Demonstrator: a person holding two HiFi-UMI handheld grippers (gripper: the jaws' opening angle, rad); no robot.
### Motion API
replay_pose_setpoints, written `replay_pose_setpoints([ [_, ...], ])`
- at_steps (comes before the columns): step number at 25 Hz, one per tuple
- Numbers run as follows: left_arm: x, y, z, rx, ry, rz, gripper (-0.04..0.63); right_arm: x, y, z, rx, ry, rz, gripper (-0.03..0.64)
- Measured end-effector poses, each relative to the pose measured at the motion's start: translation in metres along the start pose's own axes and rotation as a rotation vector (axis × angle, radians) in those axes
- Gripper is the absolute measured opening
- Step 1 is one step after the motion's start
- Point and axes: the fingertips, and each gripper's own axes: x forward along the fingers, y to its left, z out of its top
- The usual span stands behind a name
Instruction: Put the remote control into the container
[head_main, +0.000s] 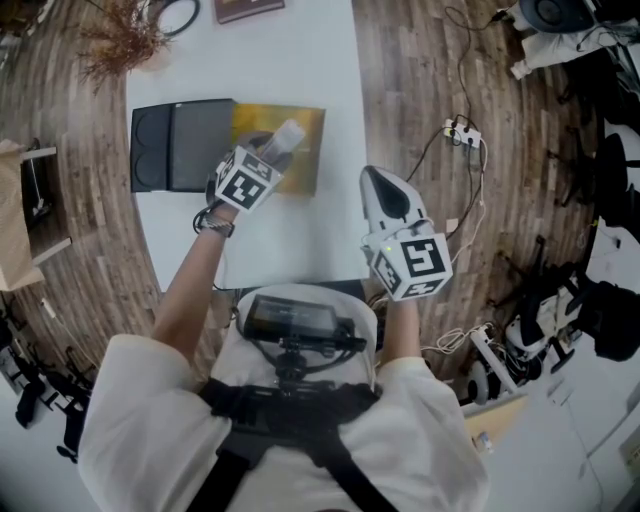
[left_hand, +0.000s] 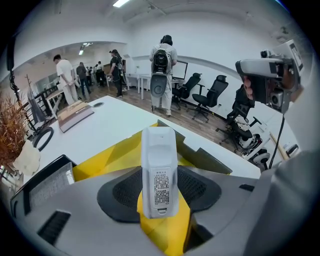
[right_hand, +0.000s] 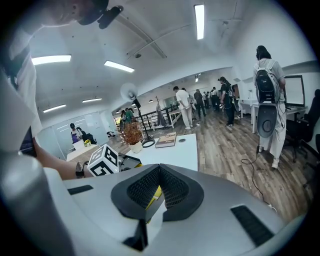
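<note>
Head view: a white tabletop (head_main: 300, 60) carries a yellow container (head_main: 305, 135), with a black case (head_main: 180, 145) touching its side. The left claw (head_main: 270, 150) hangs over the yellow container and holds the remote control (head_main: 285, 135), whose pale end sticks out past the jaws above the container's middle. The right claw (head_main: 385, 185) hovers off to the other side of the yellow container, over the tabletop's edge and well apart from the remote.

Left gripper view: the left claw (left_hand: 159, 195) is clamped on the remote control (left_hand: 159, 170), which stands lengthwise between the two dark pads with its labelled back facing the camera. Directly beneath it lies the yellow container (left_hand: 107, 155), flaps spread open. The remote is above the container, not resting in it. The black case (left_hand: 45, 182) sits just beside the container.

Right gripper view: the right claw (right_hand: 159, 187) has its jaws pressed together with nothing between them. A sliver of yellow shows past the jaws, and beyond it the marker cube (right_hand: 103, 161) of the left gripper hangs over the container.
</note>
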Motion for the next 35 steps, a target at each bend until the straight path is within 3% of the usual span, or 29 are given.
replay_pose_setpoints([
  [8, 0.009, 0.000, -0.004, -0.021, 0.065, 0.002, 0.236, 0.002, -0.002, -0.001, 0.009, 0.005, -0.004, 0.005],
  [24, 0.013, -0.006, -0.004, 0.017, 0.114, 0.008, 0.236, 0.002, -0.006, -0.004, 0.022, 0.016, -0.020, 0.005],
  [35, 0.020, -0.004, -0.008, -0.005, 0.126, 0.011, 0.233, 0.005, -0.004, -0.005, 0.018, 0.027, -0.006, 0.005],
])
